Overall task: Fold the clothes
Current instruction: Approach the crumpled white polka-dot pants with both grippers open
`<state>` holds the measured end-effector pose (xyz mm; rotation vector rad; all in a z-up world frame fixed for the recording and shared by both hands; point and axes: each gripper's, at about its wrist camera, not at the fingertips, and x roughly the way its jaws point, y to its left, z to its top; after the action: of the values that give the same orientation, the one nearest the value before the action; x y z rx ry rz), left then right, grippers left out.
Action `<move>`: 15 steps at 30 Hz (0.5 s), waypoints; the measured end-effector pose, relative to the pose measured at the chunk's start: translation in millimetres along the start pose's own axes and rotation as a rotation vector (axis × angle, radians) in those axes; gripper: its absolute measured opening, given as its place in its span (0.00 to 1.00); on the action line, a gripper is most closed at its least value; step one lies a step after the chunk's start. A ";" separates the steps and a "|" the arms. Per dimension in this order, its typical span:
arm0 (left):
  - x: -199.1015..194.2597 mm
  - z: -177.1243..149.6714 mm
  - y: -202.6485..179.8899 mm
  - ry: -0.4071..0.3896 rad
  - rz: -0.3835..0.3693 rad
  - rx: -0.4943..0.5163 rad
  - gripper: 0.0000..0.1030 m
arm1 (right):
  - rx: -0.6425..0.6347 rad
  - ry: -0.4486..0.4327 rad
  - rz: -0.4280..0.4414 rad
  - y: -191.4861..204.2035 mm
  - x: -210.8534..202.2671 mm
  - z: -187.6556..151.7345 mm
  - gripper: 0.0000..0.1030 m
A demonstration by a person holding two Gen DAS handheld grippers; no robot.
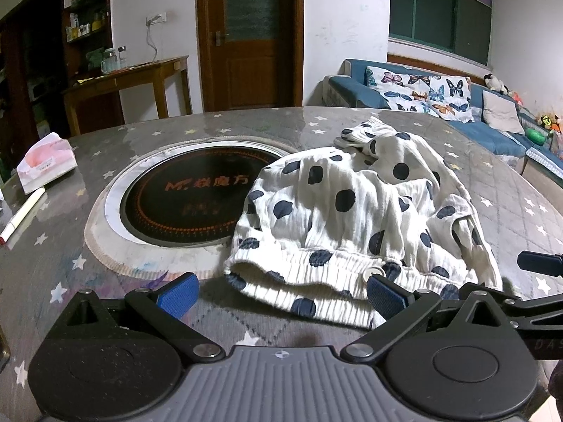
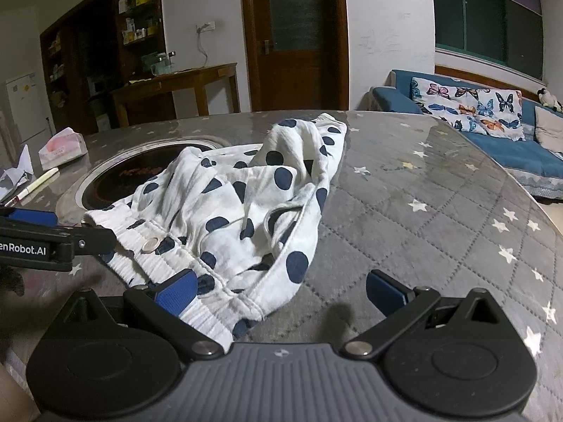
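One tissue pack point(image 1: 47, 161), one pen point(image 1: 23, 216) far left on counter point(image 2: 440, 211). One polka-dot garment point(image 1: 355, 218) crumpled beside the inset burner point(image 1: 190, 197) (waistband nearest). Left gripper point(image 1: 281, 290), right gripper point(image 2: 281, 290): fingers spread, holding nothing. Counter right of garment bare to edge.

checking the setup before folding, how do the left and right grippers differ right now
The left gripper faces the elastic waistband of the white polka-dot garment, cloth between its blue-padded fingers. The right gripper sits at the garment's side edge, mostly over the grey star-patterned table cover. Both are open.
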<state>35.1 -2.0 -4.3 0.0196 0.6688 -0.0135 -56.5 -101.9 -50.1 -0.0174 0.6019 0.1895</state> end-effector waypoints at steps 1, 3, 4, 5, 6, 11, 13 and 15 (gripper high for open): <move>1.5 1.2 0.4 0.000 0.001 0.001 1.00 | 0.002 0.002 0.001 0.6 2.3 1.3 1.00; 4.2 3.5 1.6 0.001 0.005 -0.001 1.00 | 0.005 0.005 0.004 3.1 6.2 3.3 1.00; 5.3 4.4 2.0 0.001 0.005 -0.002 1.00 | 0.007 0.006 0.004 7.8 6.1 2.4 1.00; 6.4 5.2 2.2 0.002 0.006 -0.001 1.00 | 0.007 0.008 0.005 11.5 6.7 2.1 1.00; 7.3 5.9 2.1 0.002 0.006 -0.001 1.00 | 0.008 0.008 0.006 15.3 6.7 1.3 1.00; 11.6 9.4 0.4 0.006 0.004 0.003 1.00 | 0.017 0.016 0.012 7.2 19.3 15.7 1.00; 13.3 10.8 -0.4 0.007 0.000 0.003 1.00 | 0.020 0.018 0.015 0.1 23.5 20.2 1.00; 15.1 12.0 -0.8 0.008 -0.002 0.005 1.00 | 0.023 0.021 0.018 -3.3 27.4 25.2 1.00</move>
<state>54.4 -3.2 -4.3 0.0234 0.6766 -0.0168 -19.6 -98.6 -44.9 0.0079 0.6251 0.1997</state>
